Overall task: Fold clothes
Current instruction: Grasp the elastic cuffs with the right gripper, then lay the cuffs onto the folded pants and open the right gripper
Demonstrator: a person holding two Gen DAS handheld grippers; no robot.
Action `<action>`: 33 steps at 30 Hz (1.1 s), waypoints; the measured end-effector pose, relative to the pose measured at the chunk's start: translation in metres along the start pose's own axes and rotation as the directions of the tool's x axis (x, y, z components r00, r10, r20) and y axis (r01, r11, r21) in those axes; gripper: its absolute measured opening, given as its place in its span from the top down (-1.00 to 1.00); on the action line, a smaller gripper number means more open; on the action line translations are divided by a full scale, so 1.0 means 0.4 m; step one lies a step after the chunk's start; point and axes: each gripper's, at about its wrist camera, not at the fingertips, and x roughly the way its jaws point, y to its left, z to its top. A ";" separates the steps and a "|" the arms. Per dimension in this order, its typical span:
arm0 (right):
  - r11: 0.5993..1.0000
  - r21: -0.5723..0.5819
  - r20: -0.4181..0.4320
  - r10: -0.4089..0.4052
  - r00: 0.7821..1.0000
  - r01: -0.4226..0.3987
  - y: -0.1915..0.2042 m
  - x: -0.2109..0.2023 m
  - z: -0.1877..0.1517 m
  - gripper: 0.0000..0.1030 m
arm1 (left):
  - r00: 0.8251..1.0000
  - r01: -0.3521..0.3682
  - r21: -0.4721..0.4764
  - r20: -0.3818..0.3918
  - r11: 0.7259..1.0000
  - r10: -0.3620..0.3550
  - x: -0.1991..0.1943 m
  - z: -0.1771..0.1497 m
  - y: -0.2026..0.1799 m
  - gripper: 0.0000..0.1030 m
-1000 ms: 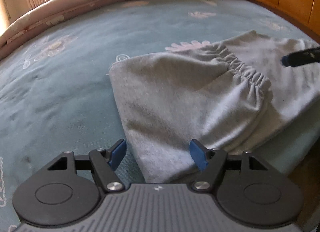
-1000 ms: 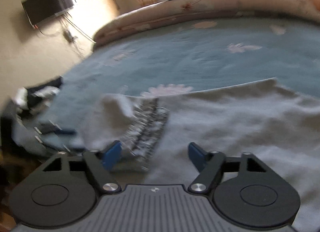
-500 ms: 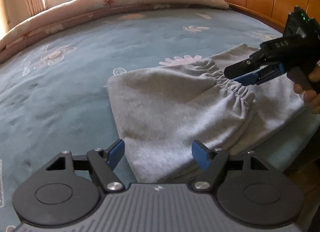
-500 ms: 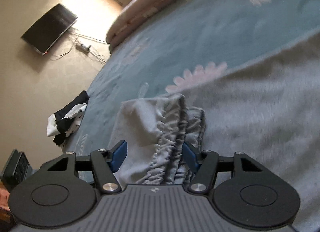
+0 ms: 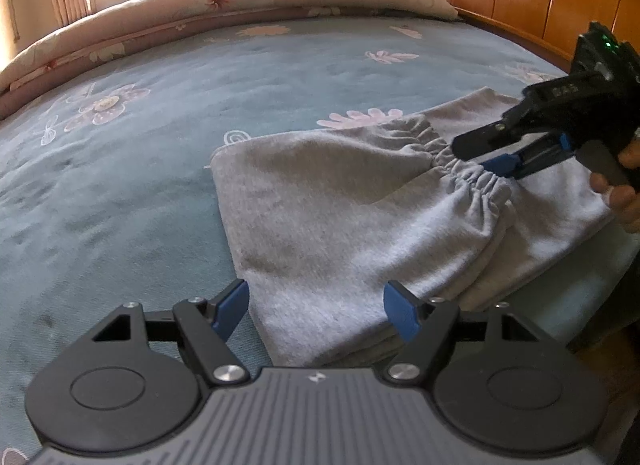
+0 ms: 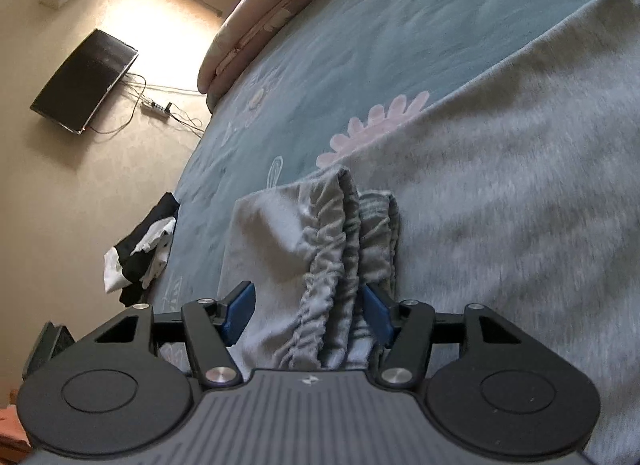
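Blue floral bedspread (image 5: 160, 169), grey folded trousers (image 5: 340, 217) near its edge. Right gripper (image 6: 306, 315) closing around elastic waistband (image 6: 332, 265), pads not yet pinching; left gripper (image 5: 316, 309) apart over lower fold. Next: clamp, lift, fold over.

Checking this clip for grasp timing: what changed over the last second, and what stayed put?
The right gripper came in from the right and down onto the elastic waistband of the grey garment; its jaws have been closing around the gathered band, not yet clamped. The left gripper stayed open at the near edge; the garment lies unchanged.
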 end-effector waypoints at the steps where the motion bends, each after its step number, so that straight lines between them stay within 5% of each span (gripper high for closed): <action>1: 1.000 -0.014 0.001 -0.005 1.000 0.005 0.003 0.003 0.004 -0.16 | 1.000 0.003 0.001 0.004 1.000 -0.003 -0.003 0.000 -0.002 -0.45; 5: 0.993 -0.087 -0.019 -0.077 0.997 0.075 0.029 0.003 -0.006 0.61 | 1.000 0.013 0.010 0.013 1.000 -0.013 -0.014 -0.001 -0.007 -0.45; 11: 0.991 -0.115 -0.014 -0.076 0.997 0.074 0.067 -0.046 -0.026 0.71 | 0.998 0.031 0.040 0.053 0.999 -0.033 -0.044 0.018 -0.010 -0.52; 16: 0.993 -0.048 -0.030 -0.112 0.993 0.110 0.019 -0.037 -0.035 0.70 | 0.991 0.130 0.051 0.022 0.990 -0.131 -0.004 0.021 -0.017 -0.56; 19: 0.989 -0.073 0.004 -0.132 0.991 0.131 0.033 -0.053 -0.033 0.56 | 0.983 0.167 0.036 -0.079 0.985 -0.164 0.042 0.004 -0.015 -0.56; 22: 0.972 -0.175 0.057 -0.150 0.987 0.158 0.087 -0.081 -0.019 0.28 | 0.980 0.185 0.082 -0.091 0.979 -0.178 0.025 -0.006 -0.018 -0.56; 24: 0.949 -0.266 0.115 -0.144 0.983 0.170 0.129 -0.092 -0.007 -0.29 | 0.979 0.198 0.089 -0.071 0.976 -0.192 0.004 0.011 -0.008 -0.56; 25: 0.932 -0.316 0.147 -0.138 0.979 0.179 0.151 -0.096 -0.001 -0.40 | 0.978 0.204 0.089 -0.053 0.975 -0.200 -0.006 0.021 -0.001 -0.56; 27: 0.888 -0.417 0.197 -0.119 0.973 0.193 0.192 -0.081 0.012 -0.43 | 0.982 0.189 0.082 -0.007 0.979 -0.189 -0.019 0.053 0.027 -0.57; 33: 0.821 -0.550 0.050 -0.151 0.987 0.153 0.248 0.043 0.015 -0.43 | 0.978 0.185 -0.066 0.111 0.980 -0.177 -0.003 0.151 0.144 -0.57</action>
